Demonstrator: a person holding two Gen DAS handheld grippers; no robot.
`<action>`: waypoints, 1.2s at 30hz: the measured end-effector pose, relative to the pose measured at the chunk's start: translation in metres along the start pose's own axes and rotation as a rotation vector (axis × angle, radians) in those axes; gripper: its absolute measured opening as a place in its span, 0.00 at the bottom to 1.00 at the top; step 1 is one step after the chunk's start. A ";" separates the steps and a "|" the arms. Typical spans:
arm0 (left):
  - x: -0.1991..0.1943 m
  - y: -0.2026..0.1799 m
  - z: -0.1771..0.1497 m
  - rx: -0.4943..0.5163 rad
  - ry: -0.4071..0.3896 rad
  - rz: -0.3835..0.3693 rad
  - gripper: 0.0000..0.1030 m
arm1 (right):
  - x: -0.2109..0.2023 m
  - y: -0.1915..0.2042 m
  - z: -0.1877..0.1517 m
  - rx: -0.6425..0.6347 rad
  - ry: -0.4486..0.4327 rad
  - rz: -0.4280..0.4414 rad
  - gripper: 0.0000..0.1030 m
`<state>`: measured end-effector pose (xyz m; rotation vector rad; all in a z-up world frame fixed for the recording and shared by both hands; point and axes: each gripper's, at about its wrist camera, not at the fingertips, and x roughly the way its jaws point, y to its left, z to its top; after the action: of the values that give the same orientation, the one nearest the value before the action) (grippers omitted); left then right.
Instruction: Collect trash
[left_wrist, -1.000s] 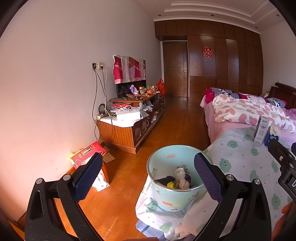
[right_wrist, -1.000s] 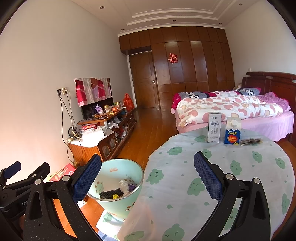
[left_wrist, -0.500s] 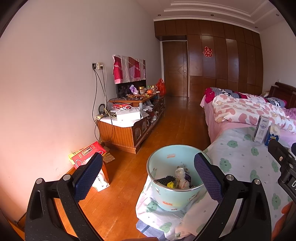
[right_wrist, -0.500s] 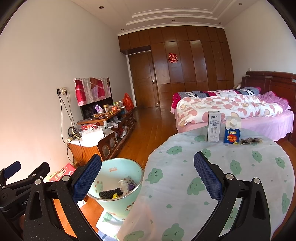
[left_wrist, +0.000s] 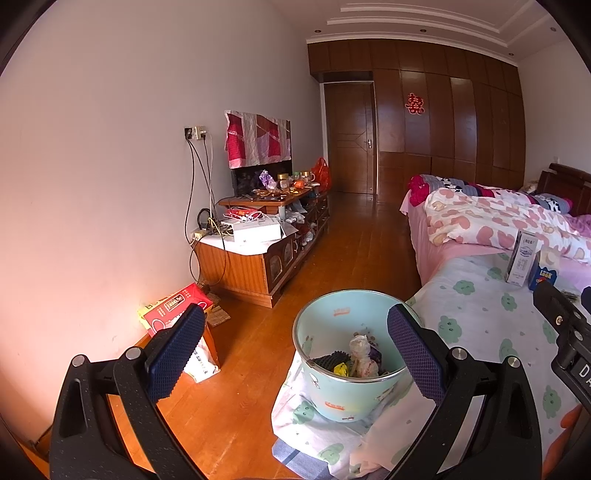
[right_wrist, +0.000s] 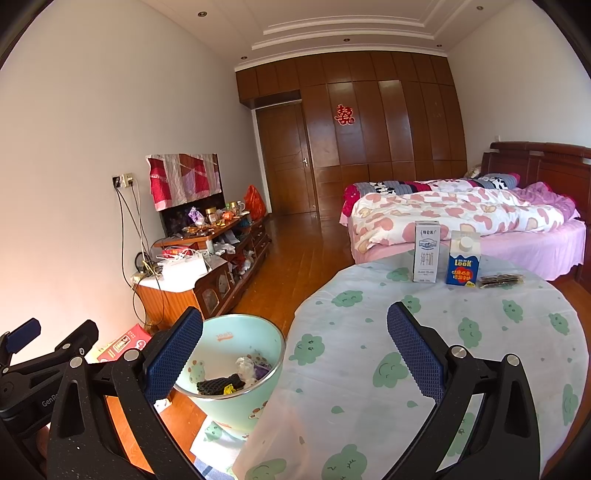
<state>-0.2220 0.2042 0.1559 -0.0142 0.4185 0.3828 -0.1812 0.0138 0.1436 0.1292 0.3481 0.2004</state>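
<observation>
Both tools hang open and empty: my left tool over the pale green round bin holding scraps, my right tool above the cloth-covered round bench. I judge I'm between pickups. Three pieces remain at its far edge: one white milk carton, one blue carton, one dark wrapper. Next, my right tool must reach out there.

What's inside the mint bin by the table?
In the bin: a black textured piece, a yellow scrap, crumpled clear plastic and something purple. Anything under that pile is hidden.
</observation>
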 end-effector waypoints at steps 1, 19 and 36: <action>0.000 0.000 0.000 0.000 0.000 -0.001 0.94 | 0.000 0.000 0.000 -0.001 0.001 0.000 0.95; 0.003 0.002 0.001 -0.019 0.024 -0.040 0.93 | -0.001 -0.002 -0.001 0.001 -0.004 -0.002 0.95; -0.001 0.001 0.005 -0.007 -0.023 -0.011 0.94 | -0.001 -0.005 -0.003 0.008 -0.005 -0.025 0.95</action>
<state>-0.2209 0.2056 0.1610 -0.0190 0.3943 0.3736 -0.1827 0.0093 0.1409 0.1337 0.3455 0.1743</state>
